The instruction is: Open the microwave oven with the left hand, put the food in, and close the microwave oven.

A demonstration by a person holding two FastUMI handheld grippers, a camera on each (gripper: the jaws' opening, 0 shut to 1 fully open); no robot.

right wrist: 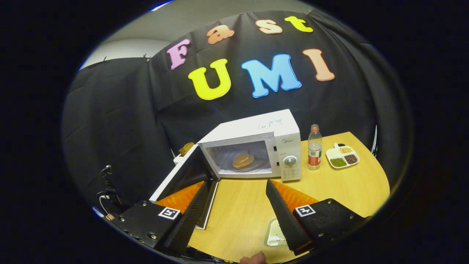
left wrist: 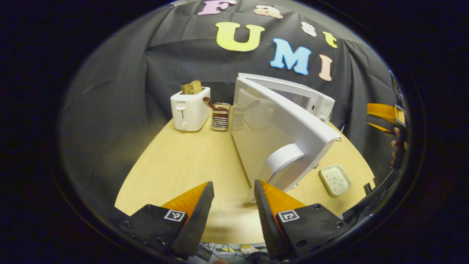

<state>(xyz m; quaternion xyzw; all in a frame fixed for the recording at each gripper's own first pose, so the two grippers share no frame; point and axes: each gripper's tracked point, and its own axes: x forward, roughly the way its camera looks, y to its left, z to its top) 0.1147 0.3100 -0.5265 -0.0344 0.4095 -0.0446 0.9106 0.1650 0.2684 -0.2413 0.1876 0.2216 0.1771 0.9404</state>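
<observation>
Up close in the left gripper view, the left gripper (left wrist: pixel 231 205) hangs over the edge of a pale wooden table (left wrist: pixel 183 165), its two fingers spread wide with nothing between them. Just beyond its fingertips stands the white door (left wrist: pixel 282 135) of the microwave (left wrist: pixel 315 99), swung well open toward the camera, its round handle near the gripper but not touching it. Behind the door's far edge sit a wire holder (left wrist: pixel 221 116) with dark utensils and a white toaster (left wrist: pixel 190 109) with bread poking from its slots. A small cream tray (left wrist: pixel 335 179) lies on the table to the right of the door. A hand (left wrist: pixel 397 145) shows at the far right edge.

From the right gripper view, the right gripper (right wrist: pixel 238 209) is likewise wide open and holds nothing, poised above the table. Ahead, the microwave's cavity is exposed, and the food (right wrist: pixel 243 160), a round golden bun, rests on the glass plate inside. Right of the microwave stand a clear bottle (right wrist: pixel 314 152) and a white divided dish (right wrist: pixel 342 157) with green, tan and dark fillings. Black cloth drapes the wall behind the table.
</observation>
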